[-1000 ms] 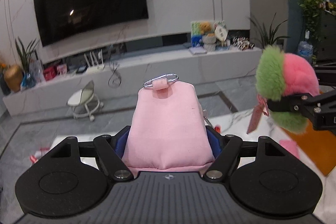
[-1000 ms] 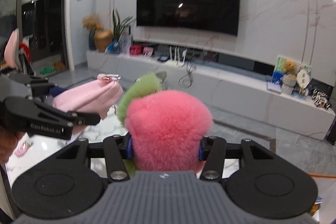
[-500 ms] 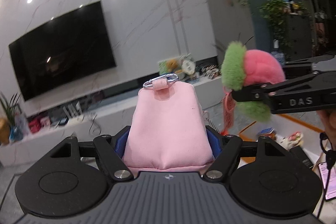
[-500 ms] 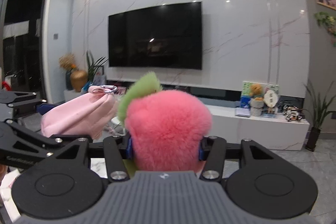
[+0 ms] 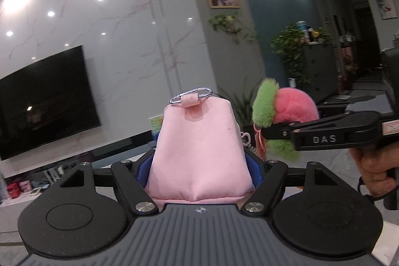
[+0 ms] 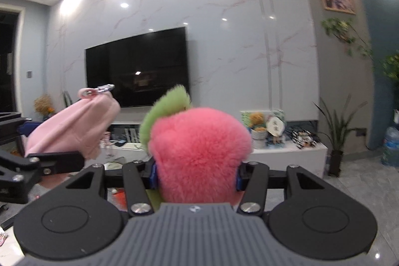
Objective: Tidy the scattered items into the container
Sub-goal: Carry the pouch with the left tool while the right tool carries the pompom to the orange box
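- Centrally in the left wrist view, the left gripper (image 5: pixel 199 166) is pinching a pink pouch (image 5: pixel 199 153) between its blue pads, the pouch's silver clip (image 5: pixel 190 95) sitting at its top.
- At the right of that frame, the right gripper (image 5: pixel 271 132) is clamping a pink and green plush toy (image 5: pixel 286 114), a hand (image 5: pixel 376 171) gripping its handle at the right edge.
- Meanwhile, in the right wrist view, the plush toy (image 6: pixel 199 153) is filling the lower centre, squeezed between the pads.
- At the left, the pouch (image 6: pixel 72 126) is sitting tilted in the left gripper (image 6: pixel 59 153), below a dark television (image 6: pixel 137 74) hanging at centre.
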The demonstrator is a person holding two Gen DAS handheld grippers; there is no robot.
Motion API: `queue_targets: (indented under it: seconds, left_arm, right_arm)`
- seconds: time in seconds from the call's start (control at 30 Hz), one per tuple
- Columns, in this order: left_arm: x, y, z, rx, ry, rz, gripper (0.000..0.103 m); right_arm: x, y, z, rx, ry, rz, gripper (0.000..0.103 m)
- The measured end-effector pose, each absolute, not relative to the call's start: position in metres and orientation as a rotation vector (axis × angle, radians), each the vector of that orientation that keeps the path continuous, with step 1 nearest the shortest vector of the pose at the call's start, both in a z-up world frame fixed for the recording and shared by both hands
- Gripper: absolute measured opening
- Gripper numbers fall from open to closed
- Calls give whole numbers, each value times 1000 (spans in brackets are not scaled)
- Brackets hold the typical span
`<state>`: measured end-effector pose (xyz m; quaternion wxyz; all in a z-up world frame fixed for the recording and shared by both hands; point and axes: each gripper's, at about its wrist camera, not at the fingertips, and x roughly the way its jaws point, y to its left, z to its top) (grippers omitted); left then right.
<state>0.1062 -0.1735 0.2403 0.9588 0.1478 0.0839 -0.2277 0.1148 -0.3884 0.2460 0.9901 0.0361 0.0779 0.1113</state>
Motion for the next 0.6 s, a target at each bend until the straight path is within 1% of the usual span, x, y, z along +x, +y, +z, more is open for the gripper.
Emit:
queue_targets:
  seconds: [0.33, 0.6]
  left_arm:
    - [144, -254, 206, 318, 244, -579, 85]
    - [180, -287, 168, 298, 343, -621, 85]
  right_arm:
    - [129, -452, 224, 153, 195, 110, 55]
    - [165, -471, 190, 180, 296, 93, 55]
